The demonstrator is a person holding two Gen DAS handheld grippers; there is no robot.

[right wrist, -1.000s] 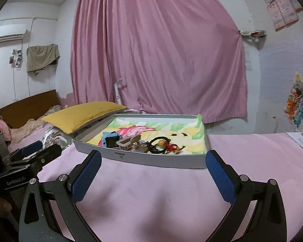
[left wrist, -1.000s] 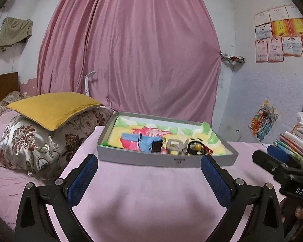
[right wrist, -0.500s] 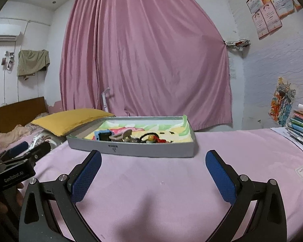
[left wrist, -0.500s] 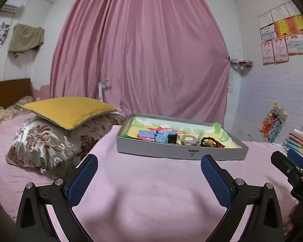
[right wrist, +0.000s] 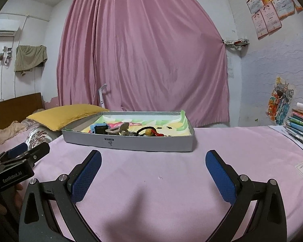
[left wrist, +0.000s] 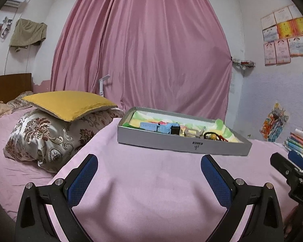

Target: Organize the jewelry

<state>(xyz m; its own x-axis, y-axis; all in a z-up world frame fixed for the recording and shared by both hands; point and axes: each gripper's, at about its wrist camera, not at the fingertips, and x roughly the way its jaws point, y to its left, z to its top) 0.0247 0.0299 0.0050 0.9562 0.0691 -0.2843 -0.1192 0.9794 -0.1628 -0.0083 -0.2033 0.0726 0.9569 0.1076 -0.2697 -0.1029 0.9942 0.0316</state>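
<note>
Left wrist view
My left claw [left wrist: 149, 173]: spread wide, holding nothing, blue pads hanging over the pink sheet [left wrist: 151, 191] short of the tray.
Tray [left wrist: 171, 143]: a shallow grey box lying on the bed, ahead of my left claw and a little to its right, well apart from the pads.
Jewelry in it: a blue piece [left wrist: 158, 126] towards the left, a black block [left wrist: 175, 130] touching it, a clear buckle-like piece [left wrist: 192, 131] next, then a black cord with a yellow bead [left wrist: 212, 136] on the right.
Pillows: a yellow pillow [left wrist: 68, 103] stacked on a floral pillow [left wrist: 48, 139], left of the tray.
My right claw [left wrist: 290, 162]: only its tip shows at the right edge; from here I cannot tell how it stands.

Right wrist view
My right claw [right wrist: 153, 167]: spread wide, gripping nothing, above the sheet [right wrist: 161, 181] and apart from the tray.
Tray [right wrist: 131, 143]: straight ahead, its near wall facing me.
Jewelry: blue piece [right wrist: 99, 126] at left, black block [right wrist: 100, 130] in front of it, bead on the cord [right wrist: 148, 131] near the middle, a red cord [right wrist: 157, 133] just beside it.
Books [right wrist: 301, 121]: piled at the right edge.
Curtain [right wrist: 143, 50]: pink, behind the bed.
</note>
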